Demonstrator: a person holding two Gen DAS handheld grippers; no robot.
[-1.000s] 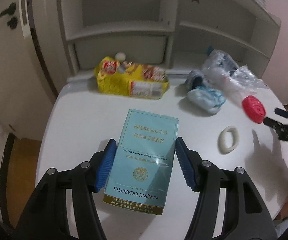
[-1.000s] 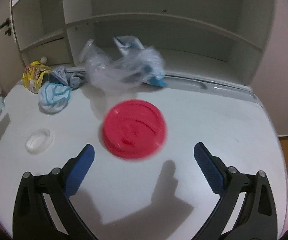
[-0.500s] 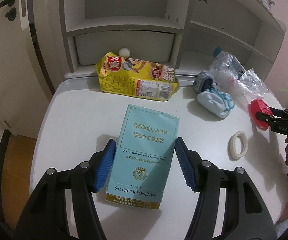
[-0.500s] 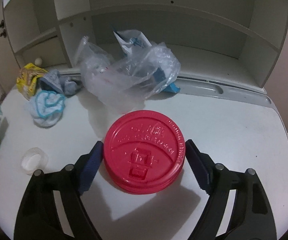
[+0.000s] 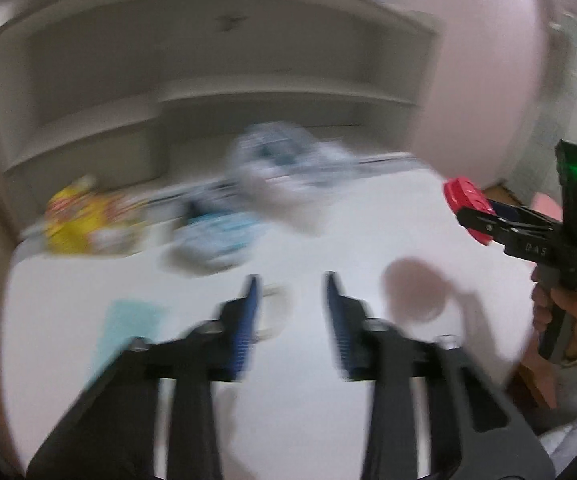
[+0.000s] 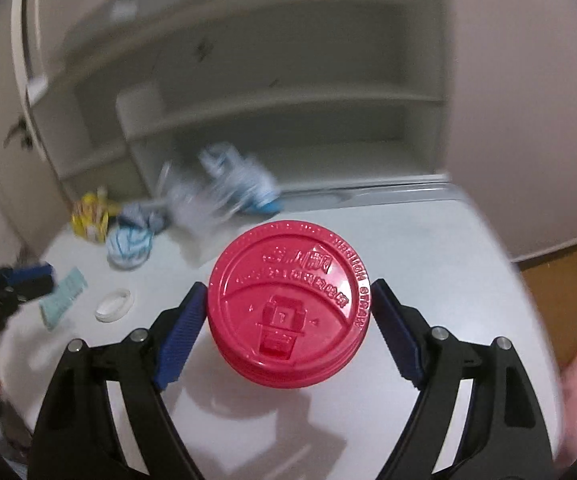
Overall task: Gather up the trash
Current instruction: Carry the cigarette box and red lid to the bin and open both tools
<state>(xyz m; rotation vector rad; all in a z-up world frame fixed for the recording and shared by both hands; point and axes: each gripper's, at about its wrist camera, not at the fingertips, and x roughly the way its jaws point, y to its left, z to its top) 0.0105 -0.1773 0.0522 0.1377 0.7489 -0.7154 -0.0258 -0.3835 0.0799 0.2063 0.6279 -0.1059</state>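
My right gripper (image 6: 288, 308) is shut on a red plastic cup lid (image 6: 288, 304) and holds it above the white table (image 6: 448, 248); the lid also shows in the left wrist view (image 5: 466, 208), lifted at the right. My left gripper (image 5: 290, 312) is open and empty over the table, with a white tape ring (image 5: 276, 312) just beyond its left finger. The light blue cigarette box (image 5: 128, 328) lies on the table to the left of the gripper. The left wrist view is blurred.
A yellow snack bag (image 5: 84, 216), a blue-white cloth (image 5: 216, 240) and crumpled clear plastic bags (image 5: 284, 164) lie along the back of the table below the shelf unit (image 5: 208, 80). The tape ring (image 6: 113, 305) and cigarette box (image 6: 62, 296) lie at the left in the right wrist view.
My left gripper has let go of the cigarette box and swung right toward the tape ring. My right gripper has closed on the red lid and lifted it off the table.
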